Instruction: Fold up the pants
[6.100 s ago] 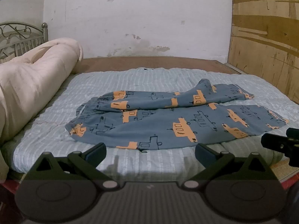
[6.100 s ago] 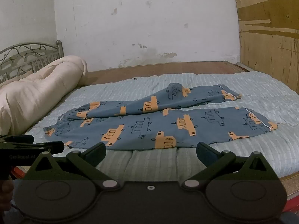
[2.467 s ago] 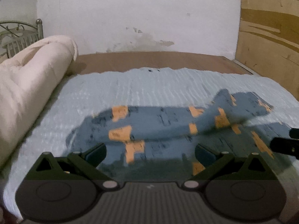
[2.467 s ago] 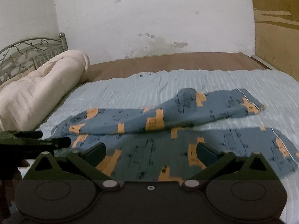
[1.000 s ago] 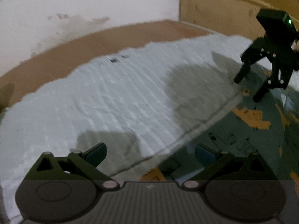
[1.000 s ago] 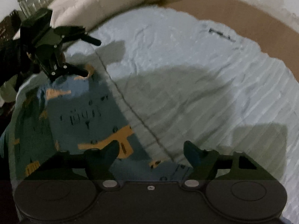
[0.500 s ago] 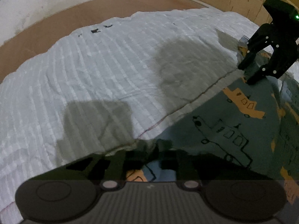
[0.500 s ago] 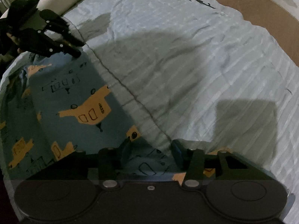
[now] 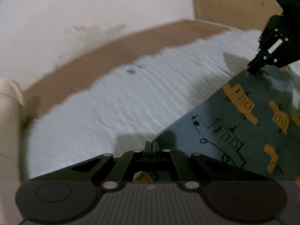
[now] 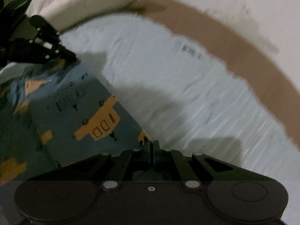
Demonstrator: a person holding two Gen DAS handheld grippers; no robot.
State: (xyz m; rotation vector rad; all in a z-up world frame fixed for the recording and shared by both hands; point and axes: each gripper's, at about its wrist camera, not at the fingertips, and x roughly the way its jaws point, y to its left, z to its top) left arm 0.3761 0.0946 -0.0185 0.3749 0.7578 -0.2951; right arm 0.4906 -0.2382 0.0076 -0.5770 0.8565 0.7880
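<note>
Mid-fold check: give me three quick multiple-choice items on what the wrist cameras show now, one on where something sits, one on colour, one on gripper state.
1. Where is the rolled cream blanket in the right wrist view?
A. upper left, at the end of the bed
B. on top of the pants
C. on the floor

2. What colour are the filled vehicle prints on the pants?
A. red
B. orange
C. white

3. How is the left gripper?
A. wide open above the sheet
B. shut on the pants
C. holding the blanket

Answers: 1 A, it lies beyond the pale sheet. 2 B, orange shapes on blue-grey cloth. 3 B, its fingers meet on the cloth's edge.
</note>
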